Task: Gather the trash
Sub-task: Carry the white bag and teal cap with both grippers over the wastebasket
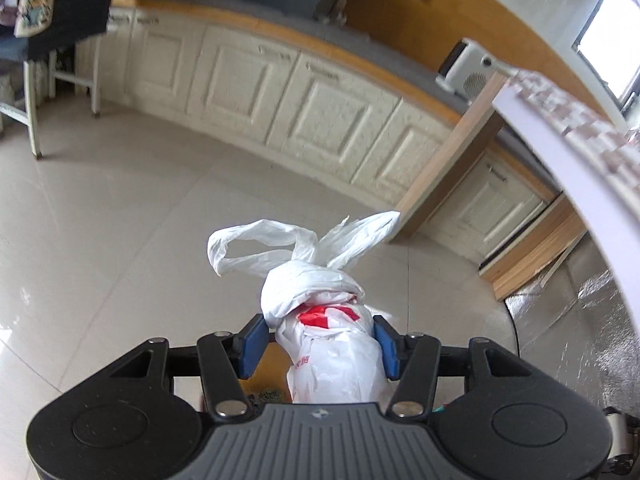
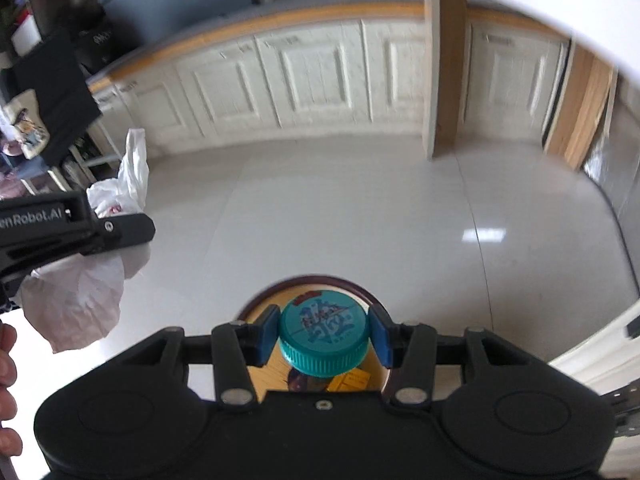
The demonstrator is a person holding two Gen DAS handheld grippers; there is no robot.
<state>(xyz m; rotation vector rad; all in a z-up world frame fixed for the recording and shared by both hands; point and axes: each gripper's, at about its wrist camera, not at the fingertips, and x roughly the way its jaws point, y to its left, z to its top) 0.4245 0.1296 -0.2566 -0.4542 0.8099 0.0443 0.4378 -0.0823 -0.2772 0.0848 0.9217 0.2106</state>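
Item 1: tied plastic bag (image 1: 332, 320). White thin film with a red printed patch, knotted at the neck, two handle loops standing up beyond the knot. Held in the left gripper (image 1: 320, 344); its blue fingers (image 1: 252, 346) stand about half apart and press on either side of the bag's body, just below the knot. The bulk of the bag hangs under and behind the fingers, out of sight in the left wrist view. In the right wrist view the same bag shows crumpled and sagging below the left gripper, clear of the floor (image 2: 320, 208).

Item 2: bottle (image 2: 324, 340). Teal ribbed screw cap with a blue printed design on top; amber-coloured body with a yellow label below, largely hidden by the tool. Held in the right gripper (image 2: 324, 336); its blue fingers (image 2: 266, 334) are narrowed onto the cap, one on each side.

Setting: pale tiled floor ahead of both sets of fingers; cream cupboard doors (image 1: 280, 92) well beyond, under a bench with a wood-coloured edge.

Status, judged: both pieces of trash are collected and in hand. Still to do: deliver them to a bin or collection point, none of which is visible. No other loose trash shows on the floor.
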